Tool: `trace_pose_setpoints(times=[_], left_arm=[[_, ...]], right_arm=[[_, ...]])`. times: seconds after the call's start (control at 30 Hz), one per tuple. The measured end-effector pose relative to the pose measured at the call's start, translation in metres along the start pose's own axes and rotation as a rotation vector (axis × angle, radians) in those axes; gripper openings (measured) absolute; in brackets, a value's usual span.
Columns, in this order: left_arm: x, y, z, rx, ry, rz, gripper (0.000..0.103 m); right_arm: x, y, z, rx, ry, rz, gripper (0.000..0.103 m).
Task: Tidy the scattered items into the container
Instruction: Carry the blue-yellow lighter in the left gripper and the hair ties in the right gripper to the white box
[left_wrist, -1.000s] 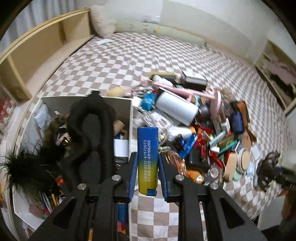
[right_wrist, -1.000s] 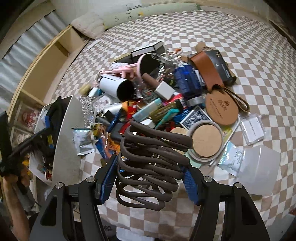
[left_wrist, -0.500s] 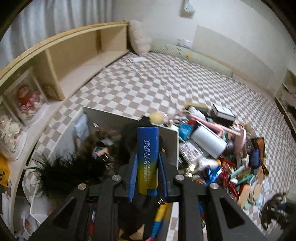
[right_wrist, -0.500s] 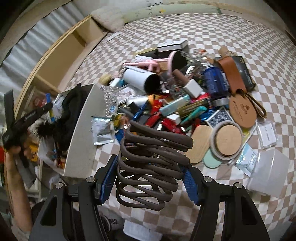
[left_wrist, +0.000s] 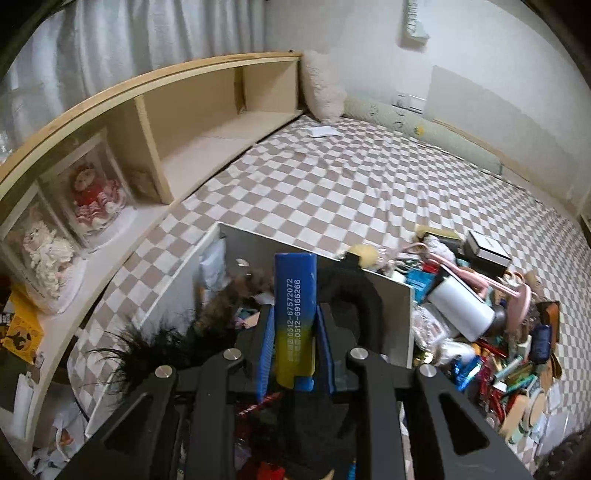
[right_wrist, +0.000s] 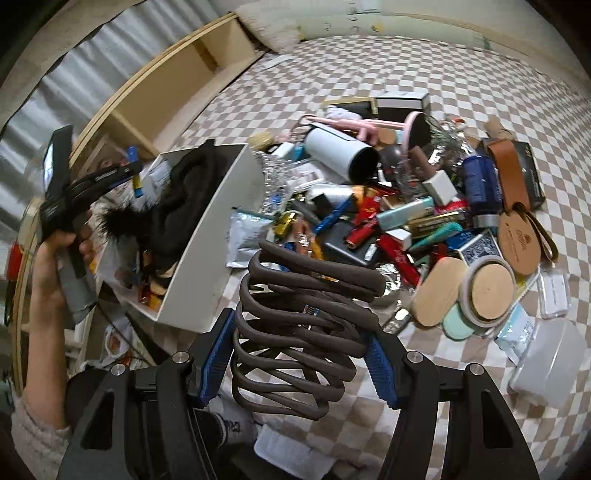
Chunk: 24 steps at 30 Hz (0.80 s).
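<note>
Blue and yellow plastic marks the one lighter (left_wrist: 294, 321) clamped upright between the pads of the left gripper (left_wrist: 294, 345), which hangs over the open white box (left_wrist: 391, 295). From the right wrist view the same gripper (right_wrist: 135, 173) shows small and far off, gripped by a hand (right_wrist: 55, 266) above the box (right_wrist: 218, 229). The box is the single container in sight. Inside it lie one black padded band (left_wrist: 354, 295), one black feathery tuft (left_wrist: 147, 347) and a jumble of small things too mixed to count. The right gripper (right_wrist: 299, 354) is clamped on one brown coiled wire stand (right_wrist: 299, 317), held above the checked cloth (right_wrist: 369, 55) just beside the box. One heap of scattered items (right_wrist: 406, 206) covers the cloth next to the box. It includes one white cylinder (right_wrist: 340, 151), one round tan leather tag (right_wrist: 522, 243), two wooden discs (right_wrist: 487, 288) and one black case (right_wrist: 400, 103). On the wooden shelf (left_wrist: 207, 122) stand two clear cases, each holding one doll (left_wrist: 92, 192).
</note>
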<state>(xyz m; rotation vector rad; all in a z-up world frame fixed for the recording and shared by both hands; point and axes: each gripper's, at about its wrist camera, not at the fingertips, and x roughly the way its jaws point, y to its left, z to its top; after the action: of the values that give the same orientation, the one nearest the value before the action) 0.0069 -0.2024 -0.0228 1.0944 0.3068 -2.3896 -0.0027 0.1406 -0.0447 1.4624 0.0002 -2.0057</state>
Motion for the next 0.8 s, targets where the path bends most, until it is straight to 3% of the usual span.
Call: trace_pose_setpoints(times=[0.3, 0.8], left_arm=[[0.016, 0.02, -0.001, -0.031, 0.031, 0.084, 0.023], [0.025, 0.023, -0.015, 0.011, 0.084, 0.102, 0.023]], right_arm=[[0.0, 0.024, 0.004, -0.05, -0.012, 0.034, 0.066], [0.028, 0.102, 0.031, -0.147, -0.033, 0.112, 0.066]])
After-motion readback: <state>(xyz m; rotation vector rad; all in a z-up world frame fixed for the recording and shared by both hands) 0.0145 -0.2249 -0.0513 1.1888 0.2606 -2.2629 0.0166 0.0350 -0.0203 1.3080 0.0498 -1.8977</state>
